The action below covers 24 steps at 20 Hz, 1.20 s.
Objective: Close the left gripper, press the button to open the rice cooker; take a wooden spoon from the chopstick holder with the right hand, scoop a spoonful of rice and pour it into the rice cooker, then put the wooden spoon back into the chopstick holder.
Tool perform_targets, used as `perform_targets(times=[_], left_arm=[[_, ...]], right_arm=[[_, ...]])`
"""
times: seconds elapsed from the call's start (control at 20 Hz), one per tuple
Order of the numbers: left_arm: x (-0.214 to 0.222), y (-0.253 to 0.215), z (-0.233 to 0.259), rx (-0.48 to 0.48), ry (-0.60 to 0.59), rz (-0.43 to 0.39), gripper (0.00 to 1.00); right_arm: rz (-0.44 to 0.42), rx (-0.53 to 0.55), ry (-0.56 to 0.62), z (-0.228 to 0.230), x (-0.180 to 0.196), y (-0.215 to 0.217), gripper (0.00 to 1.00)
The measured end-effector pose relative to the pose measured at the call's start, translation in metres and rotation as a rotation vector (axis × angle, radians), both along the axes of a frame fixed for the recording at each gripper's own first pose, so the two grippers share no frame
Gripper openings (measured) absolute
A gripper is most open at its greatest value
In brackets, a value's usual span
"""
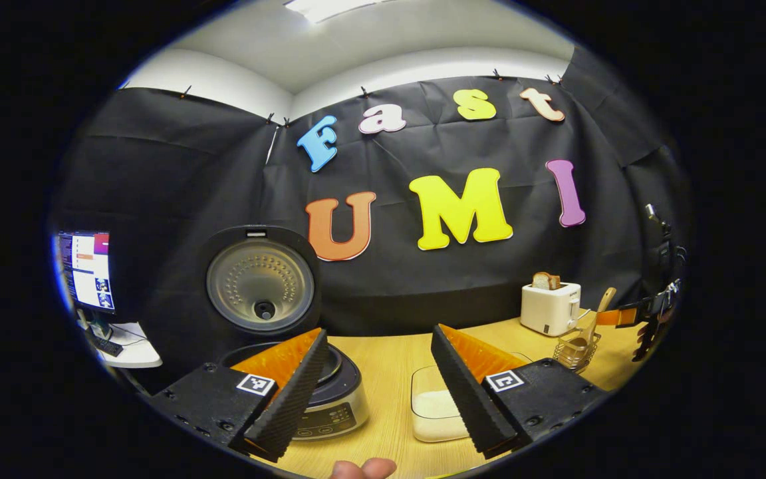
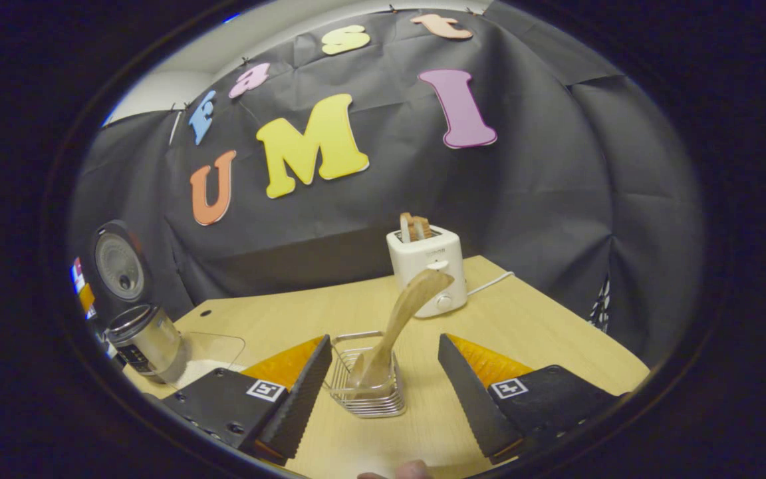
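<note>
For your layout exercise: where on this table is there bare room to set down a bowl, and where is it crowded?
Bare wood lies between the rice container and the toaster, and right of the toaster toward the table edge. It is crowded at the left, where the open rice cooker and container sit close, and around the chopstick holder holding the wooden spoon.

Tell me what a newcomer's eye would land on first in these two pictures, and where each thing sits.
First, the rice cooker at the table's left end, its round lid standing open against the black wall. Next, the wooden spoon leaning out of the wire chopstick holder, right between the open fingers of the right gripper. Behind it stands a white toaster with bread in its slots.
</note>
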<state>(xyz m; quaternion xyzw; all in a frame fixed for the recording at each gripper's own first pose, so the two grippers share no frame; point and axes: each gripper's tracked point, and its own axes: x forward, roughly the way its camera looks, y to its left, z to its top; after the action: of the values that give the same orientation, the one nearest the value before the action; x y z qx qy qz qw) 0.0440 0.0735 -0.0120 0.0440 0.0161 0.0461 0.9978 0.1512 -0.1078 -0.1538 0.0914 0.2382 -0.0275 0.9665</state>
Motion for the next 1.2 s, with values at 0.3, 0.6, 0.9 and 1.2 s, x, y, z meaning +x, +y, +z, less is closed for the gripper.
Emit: perform_targets(times=[0.3,0.6,0.9,1.2], left_arm=[[-0.009,0.002,-0.007,-0.039,0.023,-0.015,0.99],[-0.014,0.019,-0.016,-0.073,0.042,0.013,0.99],[-0.014,0.024,-0.023,-0.073,0.068,0.031,0.99],[-0.017,0.023,-0.020,-0.067,0.061,0.024,0.99]], right_arm=[[0.010,0.018,0.036,-0.019,0.032,0.002,0.94],[-0.019,0.063,0.034,-0.027,0.058,-0.004,0.65],[0.004,0.110,0.022,-0.022,0.065,0.002,0.19],[0.006,0.083,0.012,-0.015,0.066,0.010,0.01]])
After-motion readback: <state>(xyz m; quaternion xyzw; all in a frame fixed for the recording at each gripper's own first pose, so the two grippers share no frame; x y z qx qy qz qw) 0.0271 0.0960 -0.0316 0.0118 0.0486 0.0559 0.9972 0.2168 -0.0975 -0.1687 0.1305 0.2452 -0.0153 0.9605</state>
